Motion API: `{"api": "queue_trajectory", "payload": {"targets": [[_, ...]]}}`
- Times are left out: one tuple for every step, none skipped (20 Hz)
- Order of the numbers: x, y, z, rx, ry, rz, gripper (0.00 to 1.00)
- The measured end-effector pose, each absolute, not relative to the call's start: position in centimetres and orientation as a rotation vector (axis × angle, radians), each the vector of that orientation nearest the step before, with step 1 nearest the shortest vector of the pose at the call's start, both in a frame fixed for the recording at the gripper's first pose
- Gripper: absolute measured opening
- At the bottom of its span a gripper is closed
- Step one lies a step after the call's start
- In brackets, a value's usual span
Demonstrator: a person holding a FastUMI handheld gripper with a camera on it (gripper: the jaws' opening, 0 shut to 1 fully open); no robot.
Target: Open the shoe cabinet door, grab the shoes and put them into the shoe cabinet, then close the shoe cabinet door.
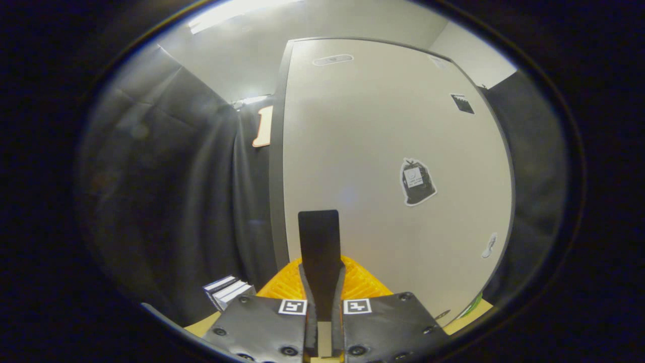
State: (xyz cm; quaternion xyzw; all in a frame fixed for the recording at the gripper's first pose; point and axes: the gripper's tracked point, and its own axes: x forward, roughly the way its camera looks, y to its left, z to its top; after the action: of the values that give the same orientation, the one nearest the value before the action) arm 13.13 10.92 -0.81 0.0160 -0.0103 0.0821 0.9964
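The shoe cabinet door (383, 151) stands upright just ahead of the tongs (319, 222), a tall pale panel with a dark edge down its left side. Its long axis runs vertically, and its flat face is turned toward the camera. On the face sit a few stickers: a dark bag-shaped sticker (417, 181) right of the middle, a small black square sticker (462, 103) higher up, and a small pale sticker (489, 245) near the lower right edge. An oval recessed mark (332, 60) lies near the top of the door.

The tongs are closed, their two fingers pressed together into one narrow upright blade, with nothing visible between them; whether the tip touches the door cannot be told. Behind the fingers' base lies an orange ribbed object (360, 282), low and close against the foot of the door.

A light wooden counter (204, 325) shows at the bottom on both sides of the tongs. On it to the left stands a small stack of black-and-white boxes (228, 291). Black cloth (166, 176) hangs as the booth's wall on the left and again on the right of the door. Above, a pale ceiling with a bright strip light (237, 12)
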Motion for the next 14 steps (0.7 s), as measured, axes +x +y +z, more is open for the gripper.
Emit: {"api": "queue_trajectory", "payload": {"targets": [[12.7, 10.8, -0.8, 0.033, -0.021, 0.160, 0.12], [12.3, 10.7, -0.8, 0.032, -0.022, 0.156, 0.12], [11.8, 10.5, -0.8, 0.030, -0.022, 0.149, 0.12], [11.2, 10.4, -0.8, 0.030, -0.023, 0.142, 0.12], [10.7, 10.2, -0.8, 0.030, -0.024, 0.137, 0.12], [10.3, 10.0, -0.7, 0.027, -0.026, 0.133, 0.12], [9.7, 9.9, -0.7, 0.024, -0.025, 0.131, 0.12], [9.0, 9.6, -0.6, 0.020, -0.027, 0.131, 0.12], [8.6, 9.4, -0.6, 0.015, -0.027, 0.132, 0.12], [8.1, 9.2, -0.5, 0.012, -0.027, 0.135, 0.12], [7.6, 8.9, -0.5, 0.011, -0.026, 0.141, 0.12], [7.1, 8.6, -0.4, 0.011, -0.025, 0.148, 0.12], [6.6, 8.4, -0.4, 0.010, -0.025, 0.157, 0.12], [6.0, 8.1, -0.3, 0.008, -0.024, 0.169, 0.12]]}}
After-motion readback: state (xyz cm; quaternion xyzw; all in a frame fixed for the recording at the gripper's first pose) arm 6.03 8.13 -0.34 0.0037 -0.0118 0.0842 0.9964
